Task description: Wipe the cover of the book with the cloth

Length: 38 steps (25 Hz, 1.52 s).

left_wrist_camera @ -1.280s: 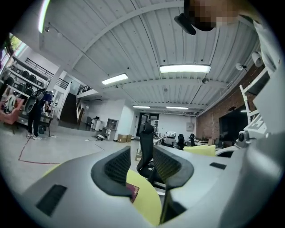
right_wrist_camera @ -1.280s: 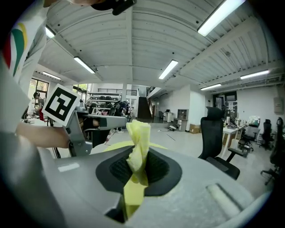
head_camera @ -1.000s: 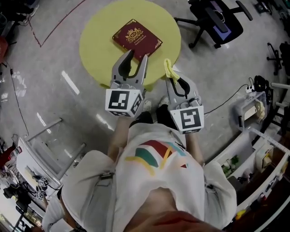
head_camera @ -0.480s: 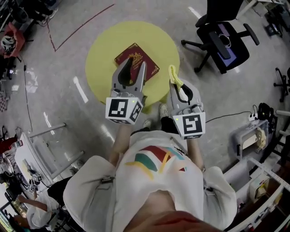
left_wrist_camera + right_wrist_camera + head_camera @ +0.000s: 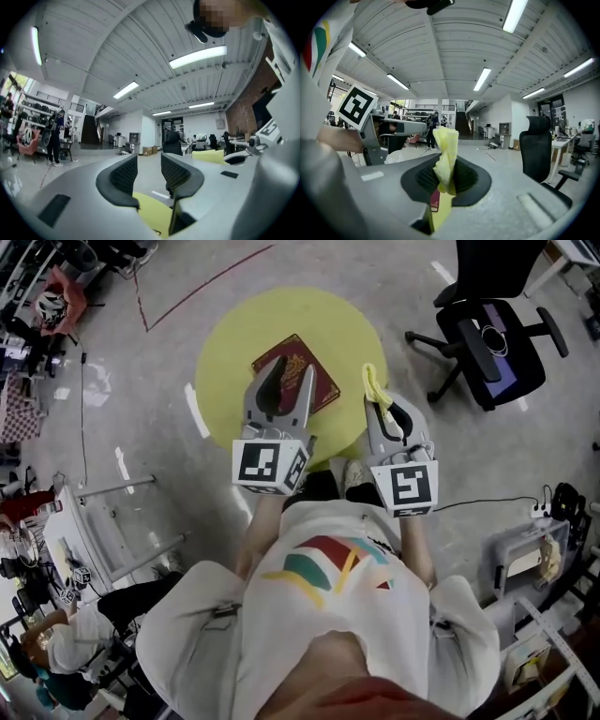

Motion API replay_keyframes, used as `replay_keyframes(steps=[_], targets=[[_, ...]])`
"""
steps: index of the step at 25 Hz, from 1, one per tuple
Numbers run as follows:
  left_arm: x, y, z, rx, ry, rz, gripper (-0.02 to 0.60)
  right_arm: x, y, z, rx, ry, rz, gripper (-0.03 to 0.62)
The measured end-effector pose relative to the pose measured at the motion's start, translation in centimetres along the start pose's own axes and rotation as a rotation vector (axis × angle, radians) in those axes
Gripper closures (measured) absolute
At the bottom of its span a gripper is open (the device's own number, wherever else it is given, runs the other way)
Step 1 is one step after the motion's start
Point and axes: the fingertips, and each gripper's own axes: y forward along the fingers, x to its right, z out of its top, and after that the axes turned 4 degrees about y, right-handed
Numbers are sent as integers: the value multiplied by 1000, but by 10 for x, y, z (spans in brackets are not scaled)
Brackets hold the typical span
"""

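Observation:
A dark red book (image 5: 324,382) with gold print lies on the round yellow table (image 5: 234,343). My left gripper (image 5: 286,374) hangs above the book's near part, jaws apart with nothing between them; in the left gripper view (image 5: 147,171) only floor and yellow table show through the gap. My right gripper (image 5: 379,397) is held to the right of the book, over the table's right edge, shut on a yellow cloth (image 5: 373,382). The cloth (image 5: 446,157) stands up from between the black pads, and a sliver of the book (image 5: 435,200) shows below.
A black office chair (image 5: 492,338) stands right of the table, seen too as the chair (image 5: 536,147) in the right gripper view. A red line (image 5: 202,285) runs across the floor at the far left. A white frame (image 5: 98,521) and clutter lie at the left; bins (image 5: 525,563) at the right.
Both grippers have shifted rightward in the head view and stayed level with each other. The table and book now sit lower and further right in the picture. The grips look unchanged.

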Motion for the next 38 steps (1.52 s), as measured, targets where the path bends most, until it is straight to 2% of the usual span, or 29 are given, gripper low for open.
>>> replay_keyframes(steps=[2,6,13,19,21,23,28,32,35,38], targets=[[-5,3,6,13,41,12,439,2,4,2,3,7,-1,564],[-23,15,21,48,-3,13,439,8,19,11,21,-13,-20,564],[-45,15,22,58,-26,16,439,-1,37,28,48,-37,-19,565],[-58,16,1,8,-93,33,438,-8,46,21,27,-39,-17,564],[-63,18,-7,-15,-109,44,398,-10,50,21,21,-44,-7,564],[-67,20,-16,-42,-132,49,387,-11,53,21,14,-50,0,565],[-77,19,-59,-150,-286,59,363,-12,57,10,-27,-67,13,563],[-88,11,-104,-259,-313,103,362,-19,63,1,-63,-67,40,564],[-96,-1,-152,-338,-441,149,362,-28,68,-7,-94,-62,71,563],[-104,-21,-199,-402,-557,236,362,-40,74,-15,-124,-64,108,563]])
